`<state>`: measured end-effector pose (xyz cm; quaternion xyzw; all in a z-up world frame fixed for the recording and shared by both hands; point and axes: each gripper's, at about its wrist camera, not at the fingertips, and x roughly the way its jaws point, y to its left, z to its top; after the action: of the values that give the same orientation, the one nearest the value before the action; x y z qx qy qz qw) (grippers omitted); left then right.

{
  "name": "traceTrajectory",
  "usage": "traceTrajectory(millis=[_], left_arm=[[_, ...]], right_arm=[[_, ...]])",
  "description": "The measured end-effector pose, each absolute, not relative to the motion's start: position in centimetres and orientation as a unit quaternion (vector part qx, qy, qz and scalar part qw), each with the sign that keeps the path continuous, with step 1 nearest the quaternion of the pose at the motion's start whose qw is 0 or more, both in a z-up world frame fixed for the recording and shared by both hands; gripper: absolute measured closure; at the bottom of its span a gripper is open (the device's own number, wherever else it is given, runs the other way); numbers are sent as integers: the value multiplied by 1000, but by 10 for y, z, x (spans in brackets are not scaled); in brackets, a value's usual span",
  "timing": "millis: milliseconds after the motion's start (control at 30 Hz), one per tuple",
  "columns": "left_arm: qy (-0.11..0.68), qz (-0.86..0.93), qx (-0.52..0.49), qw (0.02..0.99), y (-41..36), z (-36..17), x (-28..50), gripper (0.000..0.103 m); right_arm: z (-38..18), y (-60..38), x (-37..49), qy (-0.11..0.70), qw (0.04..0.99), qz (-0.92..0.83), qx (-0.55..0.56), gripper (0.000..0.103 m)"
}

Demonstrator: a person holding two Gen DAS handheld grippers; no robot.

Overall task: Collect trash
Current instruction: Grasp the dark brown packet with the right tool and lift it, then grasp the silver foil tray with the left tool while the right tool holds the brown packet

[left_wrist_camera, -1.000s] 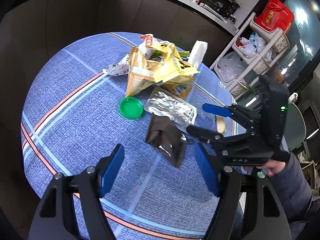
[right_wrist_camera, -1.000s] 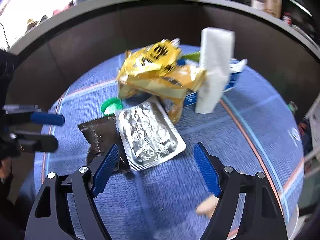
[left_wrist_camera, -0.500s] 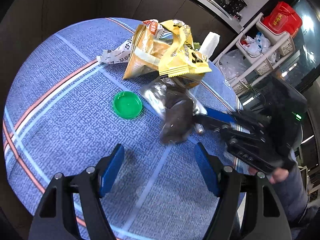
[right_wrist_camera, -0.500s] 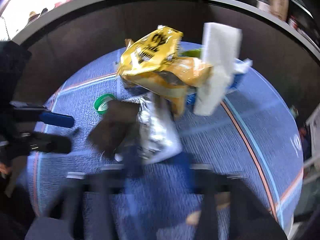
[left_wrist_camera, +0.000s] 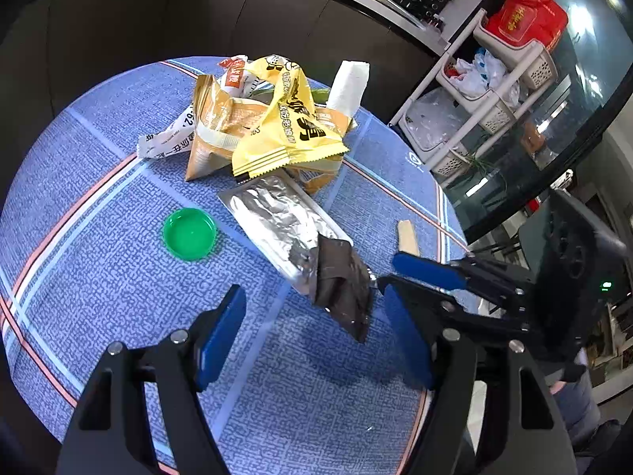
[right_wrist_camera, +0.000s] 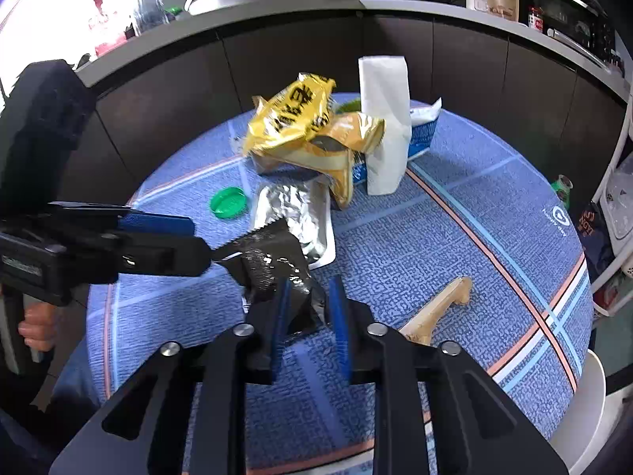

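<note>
Left tongs [left_wrist_camera: 312, 297] hang over the near side of the counter [left_wrist_camera: 99, 198] with their blue pads spread wide and nothing between them, pointing down at the blue patterned cloth. Working across from the left in my left wrist view, I see a green cap [left_wrist_camera: 190, 233] lying alone with its open side up, well apart from the heap. Behind it sits the heap itself: a white printed wrapper [left_wrist_camera: 166, 138] pokes out at the left edge, a tan snack bag [left_wrist_camera: 215, 126] leans against it, and a yellow snack bag [left_wrist_camera: 292, 130] is draped over the top. A folded white tissue [left_wrist_camera: 350, 83] stands upright at the back right of the heap. In front of the yellow bag a silver foil pouch [left_wrist_camera: 277, 217] lies flat, running diagonally toward me. The dark wrapper [left_wrist_camera: 340, 281] overlaps the near corner of that pouch, and its lower end is raised off the cloth with a shadow beneath it. Further right, a tan bone-shaped piece [left_wrist_camera: 407, 233] lies on the cloth near the counter's edge. My right tongs [right_wrist_camera: 309, 289] reach in from that side. Their jaws are opening, yet the gap is narrow and the crumpled end of the dark wrapper is bunched between the pads, which hold it pinched. In the right wrist view I can see a hand [right_wrist_camera: 37, 324] on the left tongs' handle.
</note>
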<state>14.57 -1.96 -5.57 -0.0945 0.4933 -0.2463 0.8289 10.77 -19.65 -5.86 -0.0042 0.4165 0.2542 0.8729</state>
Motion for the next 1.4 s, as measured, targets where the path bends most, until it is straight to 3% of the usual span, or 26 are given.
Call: traceTrajectory(millis=[33,67,367,400,433,467,533,700,867,1400], left_arm=[[493,-241,-92,831,-18,-56,146,30],[492,-232,-94,834,-14,-55,147,30],[499,-204,-134,832,21,-59,155,30],[499,-202,-133,832,21,-60,155,30],[500,-201,-134,832,20,-61,156,30],[502,-203,-135,830,17,-61,158,29],[504,-200,-136,829,12,-64,158,27],[511,-178,-136,830,-9,-69,166,23],[501,-69,-160,848,-30,-69,175,6],[532,9,-69,844,-97,-85,199,5]], right_arm=[[-56,-197,105,414,872,260,0,49],[-55,-196,102,410,873,265,0,39],[-72,-160,115,425,866,263,-35,40],[-72,-160,114,425,865,264,-34,42],[-71,-161,110,427,863,268,-33,55],[-71,-163,107,431,862,266,-33,82],[-70,-167,101,429,865,259,-36,85],[-56,-198,68,410,881,236,-7,87],[-50,-229,45,397,892,212,34,86],[-47,-278,30,357,909,194,95,86]])
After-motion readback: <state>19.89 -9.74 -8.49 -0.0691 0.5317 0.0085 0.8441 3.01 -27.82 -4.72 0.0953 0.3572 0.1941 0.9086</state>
